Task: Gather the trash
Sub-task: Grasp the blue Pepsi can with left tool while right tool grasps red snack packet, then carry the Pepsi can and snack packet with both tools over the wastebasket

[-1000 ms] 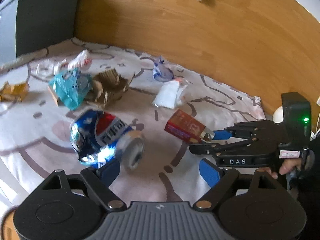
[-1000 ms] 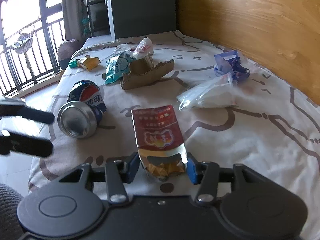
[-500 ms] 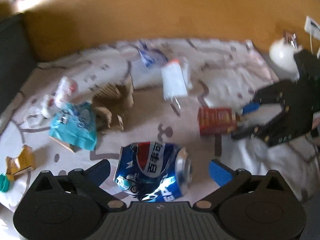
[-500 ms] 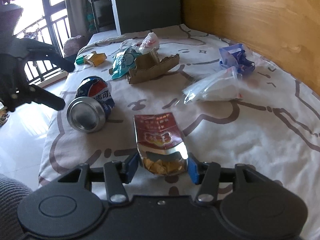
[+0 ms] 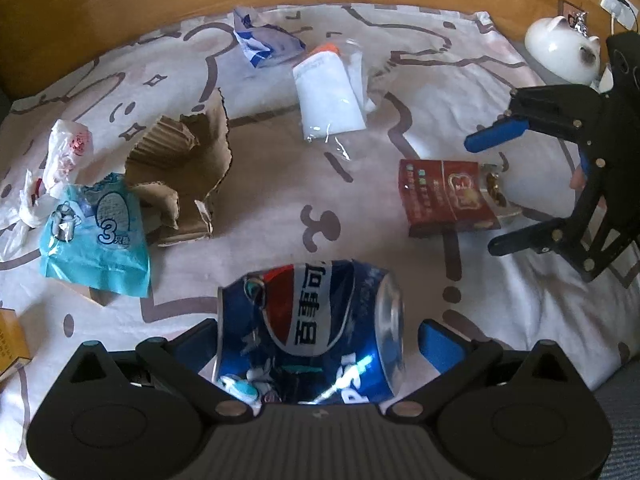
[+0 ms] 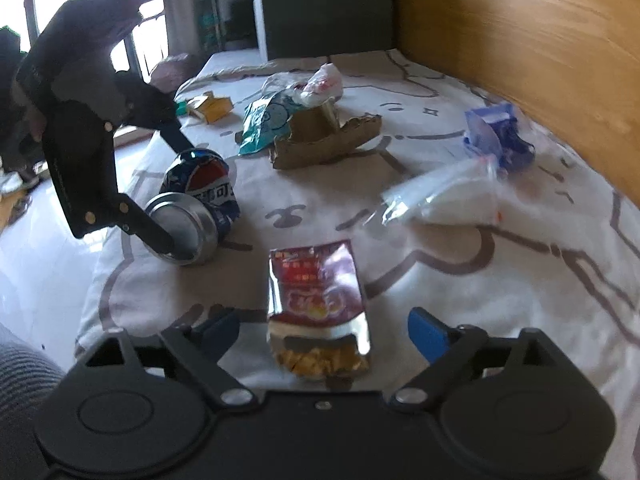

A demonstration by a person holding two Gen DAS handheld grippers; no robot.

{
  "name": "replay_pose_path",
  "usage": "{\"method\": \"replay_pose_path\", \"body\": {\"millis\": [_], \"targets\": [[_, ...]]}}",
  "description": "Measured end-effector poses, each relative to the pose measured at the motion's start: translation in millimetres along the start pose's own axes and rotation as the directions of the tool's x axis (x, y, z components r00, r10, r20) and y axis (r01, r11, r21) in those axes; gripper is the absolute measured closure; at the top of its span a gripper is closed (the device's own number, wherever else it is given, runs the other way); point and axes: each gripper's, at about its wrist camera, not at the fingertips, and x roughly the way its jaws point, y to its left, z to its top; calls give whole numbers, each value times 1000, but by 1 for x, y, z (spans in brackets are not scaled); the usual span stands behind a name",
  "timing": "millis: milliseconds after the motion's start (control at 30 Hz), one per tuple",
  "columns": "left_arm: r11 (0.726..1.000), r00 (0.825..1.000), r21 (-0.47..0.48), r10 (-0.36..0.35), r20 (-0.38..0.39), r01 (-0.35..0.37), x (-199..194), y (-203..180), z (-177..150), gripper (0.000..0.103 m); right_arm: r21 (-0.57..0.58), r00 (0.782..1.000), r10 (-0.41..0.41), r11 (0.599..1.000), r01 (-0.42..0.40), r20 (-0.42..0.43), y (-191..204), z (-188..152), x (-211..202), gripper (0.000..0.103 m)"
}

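Note:
A dented blue Pepsi can (image 5: 312,328) lies on its side on the patterned bedsheet (image 5: 260,208), between the wide-open fingers of my left gripper (image 5: 320,344). The fingers stand apart from the can's ends. A red cigarette pack (image 6: 316,300) with its foil end torn open lies between the open fingers of my right gripper (image 6: 324,332), not gripped. In the left wrist view the pack (image 5: 444,196) lies flat with my right gripper (image 5: 496,196) open beside it. In the right wrist view my left gripper (image 6: 176,196) straddles the can (image 6: 196,208).
Torn brown cardboard (image 5: 188,176), a light blue wrapper (image 5: 96,236), a white plastic bag (image 5: 60,152), a clear bag with white contents (image 5: 328,92), a blue-white wrapper (image 5: 264,40) and a yellow box (image 5: 10,340) lie on the sheet. A wooden headboard (image 6: 520,40) runs along the far side.
My right gripper has opened and let the red pack down onto the sheet. My left gripper has swung over the can, which now lies between its open fingers.

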Motion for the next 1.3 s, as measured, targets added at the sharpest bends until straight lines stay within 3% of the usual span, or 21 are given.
{"method": "replay_pose_path", "body": {"millis": [133, 233, 367, 433, 500, 667, 867, 1200, 1300], "targets": [[996, 1000, -91, -3, 1, 3, 0, 10, 5, 0, -28, 999, 19, 999, -21, -39, -2, 8, 14, 11], [983, 1000, -181, 7, 4, -6, -1, 17, 3, 5, -23, 998, 21, 999, -22, -58, -1, 10, 22, 18], [978, 999, -205, 43, 11, -39, -6, 12, -2, 12, -8, 998, 2, 1000, -2, -56, 0, 8, 24, 25], [976, 998, -208, 67, 20, -62, -9, 6, -5, 16, -1, 999, -11, 1000, 11, -51, 0, 8, 24, 33], [972, 995, -222, 90, 38, -80, -14, 1, -10, 16, 13, 999, -22, 1000, 23, -43, -1, 8, 22, 48], [955, 985, -277, 141, 97, -110, -28, -11, -24, 18, 43, 999, -37, 998, 37, -21, -2, 9, 15, 51], [910, 952, -382, 247, 179, -164, -50, -26, -34, 19, 82, 997, -69, 994, 65, 42, 3, 13, -1, 51], [822, 874, -530, 399, 278, -207, -86, -51, -55, 20, 102, 983, -111, 990, 96, 149, 20, 36, -26, 51], [785, 851, -581, 442, 282, -215, -96, -54, -66, 20, 109, 980, -115, 989, 98, 162, 27, 45, -30, 51]]}}
